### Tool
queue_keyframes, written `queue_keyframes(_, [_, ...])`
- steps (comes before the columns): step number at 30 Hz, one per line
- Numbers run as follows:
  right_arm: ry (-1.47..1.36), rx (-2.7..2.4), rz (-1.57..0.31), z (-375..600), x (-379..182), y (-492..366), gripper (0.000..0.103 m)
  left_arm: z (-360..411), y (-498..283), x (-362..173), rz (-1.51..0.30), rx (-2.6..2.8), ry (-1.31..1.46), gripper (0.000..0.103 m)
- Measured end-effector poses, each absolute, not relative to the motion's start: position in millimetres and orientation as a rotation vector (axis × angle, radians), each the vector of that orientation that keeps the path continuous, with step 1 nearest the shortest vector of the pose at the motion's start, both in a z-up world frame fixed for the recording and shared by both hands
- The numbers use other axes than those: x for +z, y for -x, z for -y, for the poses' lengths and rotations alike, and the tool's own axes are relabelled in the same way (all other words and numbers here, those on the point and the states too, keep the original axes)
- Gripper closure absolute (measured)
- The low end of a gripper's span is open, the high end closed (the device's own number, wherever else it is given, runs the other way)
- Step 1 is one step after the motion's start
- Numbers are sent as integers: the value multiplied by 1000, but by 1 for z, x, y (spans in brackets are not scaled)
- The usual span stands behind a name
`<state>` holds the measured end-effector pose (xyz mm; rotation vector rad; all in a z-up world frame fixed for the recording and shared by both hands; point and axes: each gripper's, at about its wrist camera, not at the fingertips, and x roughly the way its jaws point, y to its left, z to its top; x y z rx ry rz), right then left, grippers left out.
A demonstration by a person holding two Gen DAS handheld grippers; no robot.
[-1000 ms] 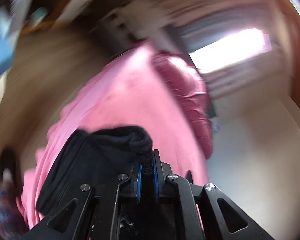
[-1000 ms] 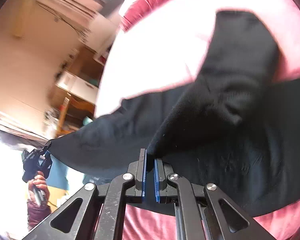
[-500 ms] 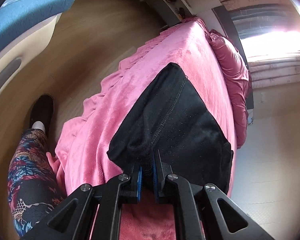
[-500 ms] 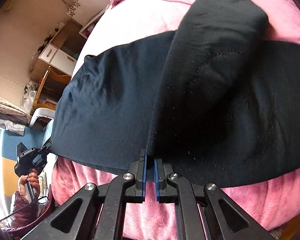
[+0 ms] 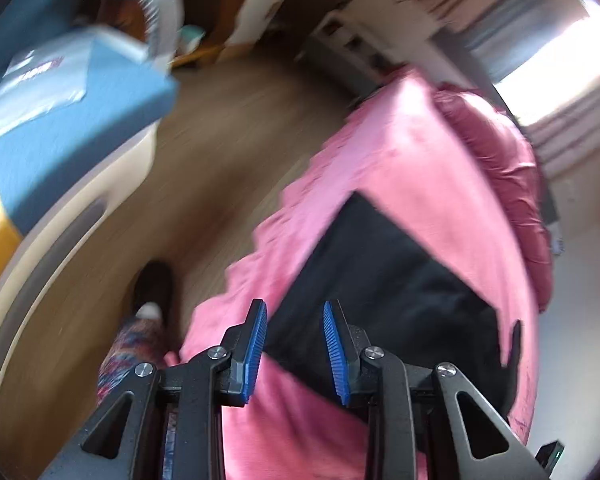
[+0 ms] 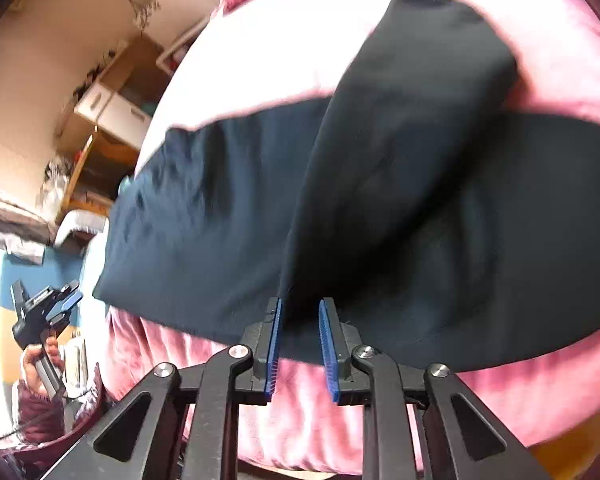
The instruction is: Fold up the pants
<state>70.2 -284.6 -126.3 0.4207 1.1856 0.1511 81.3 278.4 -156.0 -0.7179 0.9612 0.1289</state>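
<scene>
Black pants (image 6: 380, 200) lie folded on a bed with a pink cover (image 6: 308, 412), one part laid over the other. In the left wrist view the same pants (image 5: 380, 280) stretch away across the bed. My left gripper (image 5: 295, 344) hovers over the pants' near corner, its jaws opening, blue pads apart and not pressing the cloth. My right gripper (image 6: 300, 332) stands at the near edge of the upper fold, jaws opening; the fold's edge lies by the left pad (image 6: 275, 336) but is not pinched. The left gripper (image 6: 46, 308) also shows far left in a hand.
A dark pink pillow (image 5: 512, 184) lies along the bed's far side. Wooden floor (image 5: 204, 184) runs beside the bed, with a blue-topped piece of furniture (image 5: 72, 120) at left. A person's patterned leg and dark shoe (image 5: 152, 292) stand by the bed. Shelves and drawers (image 6: 108, 112) line the wall.
Both grippers have let go of the pants and their pads now stand apart. The cloth has dropped flat on the bed. The left gripper has drawn back and swung, blurring its view.
</scene>
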Motion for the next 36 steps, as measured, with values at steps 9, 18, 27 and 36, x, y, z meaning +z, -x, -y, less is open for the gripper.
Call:
queue_keyframes(9, [-390, -76, -1064, 324, -93, -180, 48, -140, -121, -144, -1029, -307, 417, 73])
queue_keyframes(18, [-292, -309, -1197, 331, -137, -324, 37, -60, -129, -180, -1198, -465, 284, 73])
queue_keyframes(27, [-126, -363, -1312, 331, -159, -341, 95, -49, -135, -190, -1239, -474, 279, 73])
queue_keyframes(36, [-471, -319, -968, 393, -56, -228, 96, -30, -140, -179, -1217, -526, 231, 73])
